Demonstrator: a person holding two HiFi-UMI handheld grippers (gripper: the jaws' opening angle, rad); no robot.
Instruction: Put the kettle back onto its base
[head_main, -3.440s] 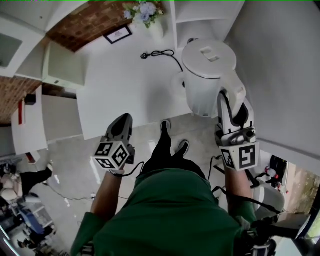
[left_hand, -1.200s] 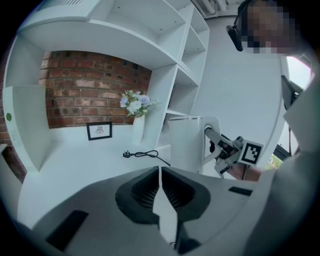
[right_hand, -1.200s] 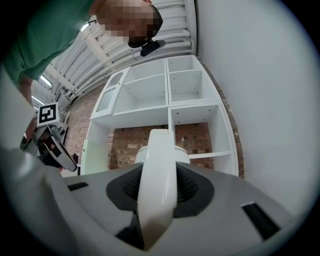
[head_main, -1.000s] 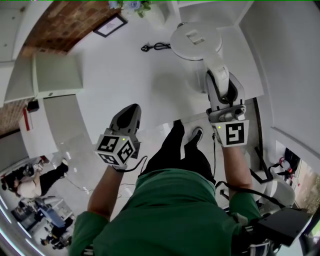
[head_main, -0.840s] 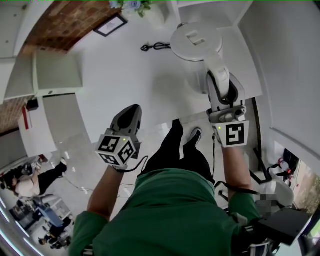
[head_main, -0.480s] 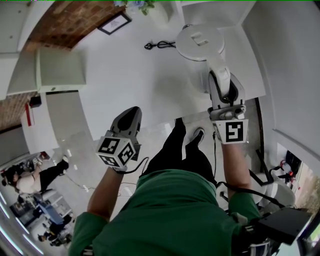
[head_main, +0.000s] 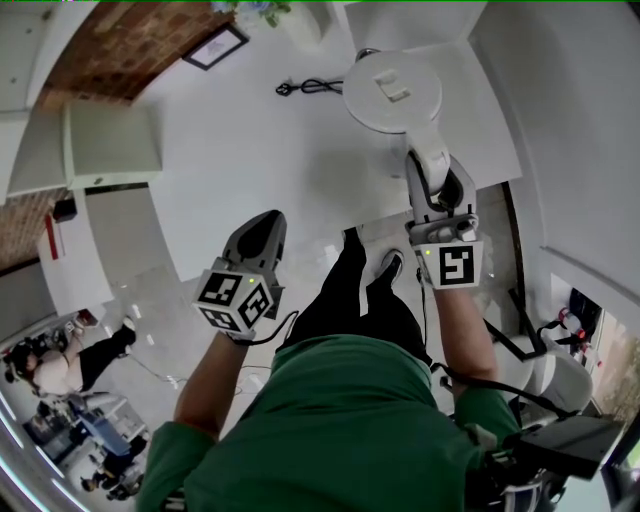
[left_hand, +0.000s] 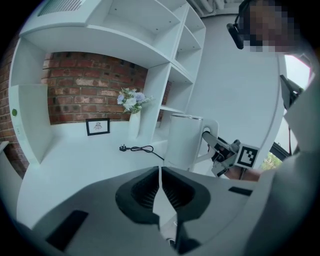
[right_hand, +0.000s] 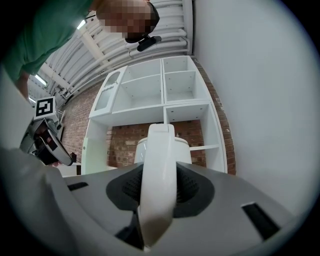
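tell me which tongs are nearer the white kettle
Right. The right tongs grip the white plastic kettle by its handle; the left tongs, shut, hang apart, off to its left.

Cord (head_main: 310, 88) lies on the counter (head_main: 250, 150), left of the kettle (head_main: 392, 95).

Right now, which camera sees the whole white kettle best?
The left gripper view: the kettle shows side-on, top to bottom. The head view looks down on its lid only. The right gripper view shows mostly the handle between the right gripper's jaws, hiding much of the body.
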